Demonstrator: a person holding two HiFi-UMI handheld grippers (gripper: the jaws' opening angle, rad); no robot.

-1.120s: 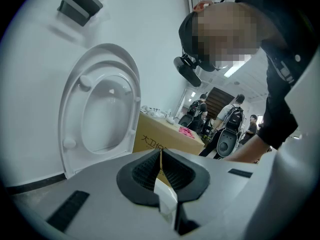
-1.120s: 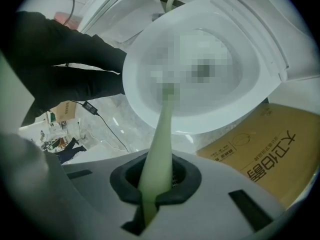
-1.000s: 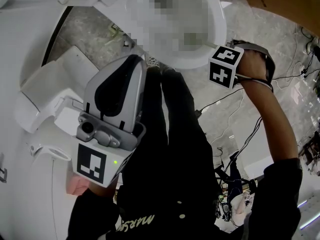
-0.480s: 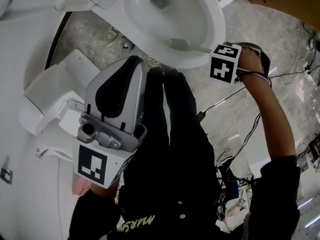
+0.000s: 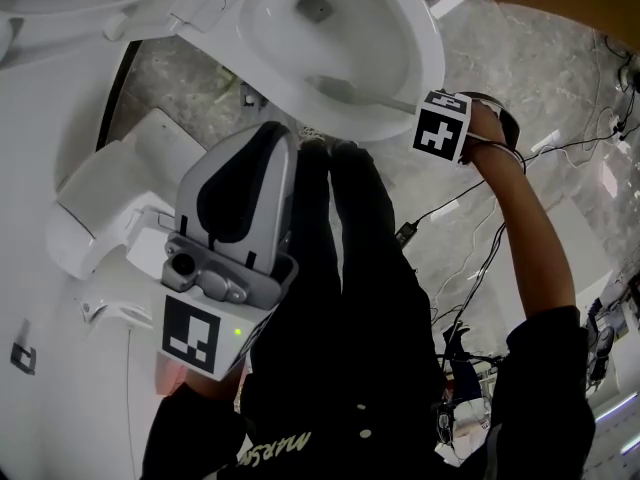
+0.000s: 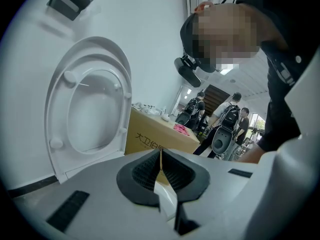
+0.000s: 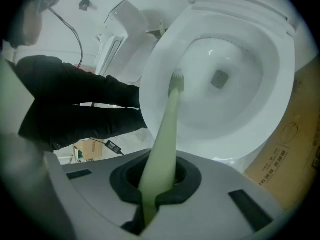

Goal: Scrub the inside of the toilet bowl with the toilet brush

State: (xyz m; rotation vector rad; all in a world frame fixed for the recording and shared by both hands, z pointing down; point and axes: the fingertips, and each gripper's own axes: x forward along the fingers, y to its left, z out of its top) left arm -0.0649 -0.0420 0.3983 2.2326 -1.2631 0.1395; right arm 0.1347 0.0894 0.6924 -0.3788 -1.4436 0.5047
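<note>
Right claw (image 7: 158,185) pinches pale-green toilet brush (image 7: 168,126), head in glossy oval bowl (image 7: 240,109); left claw (image 6: 161,170) pressed together.

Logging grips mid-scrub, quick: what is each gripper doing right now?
Left gripper: jaws closed, nothing between them.
Right gripper: jaws closed on the toilet brush handle.

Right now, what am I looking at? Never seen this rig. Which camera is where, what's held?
No robot: a person holds a two-jaw claw in each hand. The head view looks down from the person's head; each gripper view rides on one claw and looks along its jaws. The right claw is shut on the pale green toilet brush, whose head reaches inside the toilet bowl. The left claw is shut on nothing and faces the raised toilet seat.
</note>
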